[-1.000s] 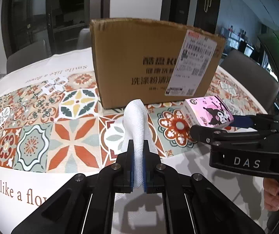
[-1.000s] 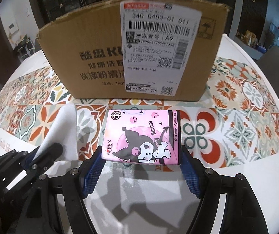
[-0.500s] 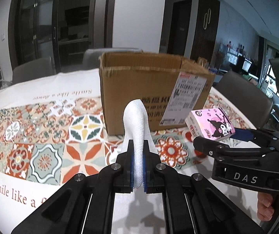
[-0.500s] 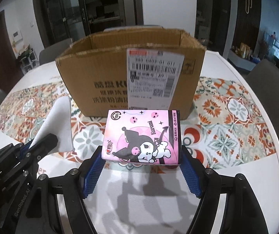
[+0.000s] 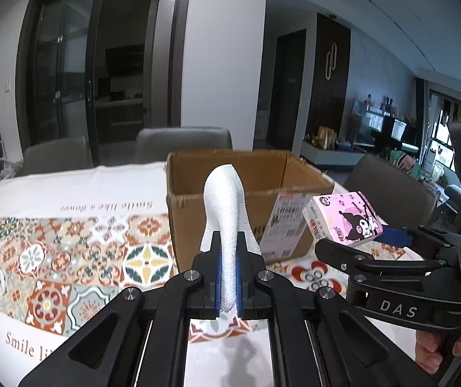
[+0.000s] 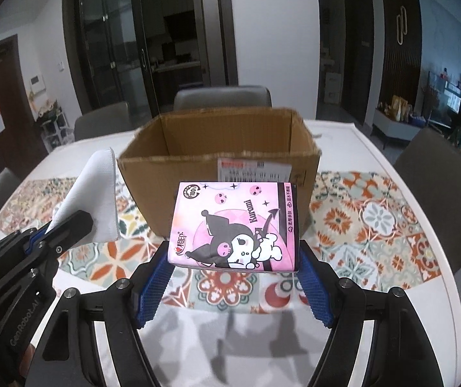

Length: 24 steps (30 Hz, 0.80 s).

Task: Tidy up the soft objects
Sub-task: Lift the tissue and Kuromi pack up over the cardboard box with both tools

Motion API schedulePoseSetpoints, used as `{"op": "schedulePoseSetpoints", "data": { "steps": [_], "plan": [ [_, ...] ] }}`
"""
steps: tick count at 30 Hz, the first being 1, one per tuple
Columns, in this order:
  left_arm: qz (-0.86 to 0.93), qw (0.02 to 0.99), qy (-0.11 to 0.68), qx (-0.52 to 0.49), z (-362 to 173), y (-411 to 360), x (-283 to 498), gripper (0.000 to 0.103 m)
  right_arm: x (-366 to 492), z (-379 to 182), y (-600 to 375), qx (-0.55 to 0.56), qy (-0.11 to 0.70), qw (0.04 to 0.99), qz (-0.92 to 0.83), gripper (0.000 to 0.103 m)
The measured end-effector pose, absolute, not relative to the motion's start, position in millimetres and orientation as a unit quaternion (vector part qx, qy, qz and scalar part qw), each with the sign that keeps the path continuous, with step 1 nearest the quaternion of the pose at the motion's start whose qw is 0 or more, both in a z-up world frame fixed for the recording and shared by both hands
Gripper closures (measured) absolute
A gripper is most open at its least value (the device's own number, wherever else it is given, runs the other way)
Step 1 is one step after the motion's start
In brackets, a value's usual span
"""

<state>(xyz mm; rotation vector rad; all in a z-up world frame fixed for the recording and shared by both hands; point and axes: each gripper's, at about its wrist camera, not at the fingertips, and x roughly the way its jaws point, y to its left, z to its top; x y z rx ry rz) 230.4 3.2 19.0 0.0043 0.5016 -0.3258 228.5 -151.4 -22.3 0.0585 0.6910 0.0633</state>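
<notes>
Both grippers are up off the table, each with a load. The left gripper [image 5: 228,285] has its blue-padded fingers [image 5: 218,277] drawn almost together, pinching a folded white textured cloth [image 5: 227,206]. The cloth's lower end sits squeezed between the pads, and the rest stands up past the fingertips, curling over at the top and fanning out a little on both sides. In the right wrist view the same cloth [image 6: 96,200] shows as a flat white sheet sticking up from the left gripper [image 6: 64,229], just beside the box's near left corner.

The right gripper [image 6: 235,285] is spread wide, and its ribbed blue pads [image 6: 153,285] press in on the two short ends of a pink rectangular tissue pack printed with a black-hooded cartoon character [image 6: 235,225]. The pack lies flat across the gap between the fingers, printed face up, and reaches forward beyond the tips. From the left wrist it [image 5: 344,219] appears tilted, held clear of the tablecloth in the right gripper [image 5: 359,245].

Ahead of both sits an open brown cardboard box with a white shipping label on its near wall [image 6: 220,161], flaps up, interior in view. It stands on a white round table covered by a patterned tile-print cloth [image 6: 375,225], toward the far edge. Grey chairs [image 6: 222,96] ring the table.
</notes>
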Motion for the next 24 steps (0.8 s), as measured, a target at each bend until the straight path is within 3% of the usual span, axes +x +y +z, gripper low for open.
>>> {"op": "schedulePoseSetpoints", "data": {
  "steps": [24],
  "plan": [
    [-0.154,0.973,0.173,0.015,65.2,-1.2,259.2,0.095,246.7,32.1,-154.4,0.024,0.257,0.965,0.042,0.028]
  ]
}}
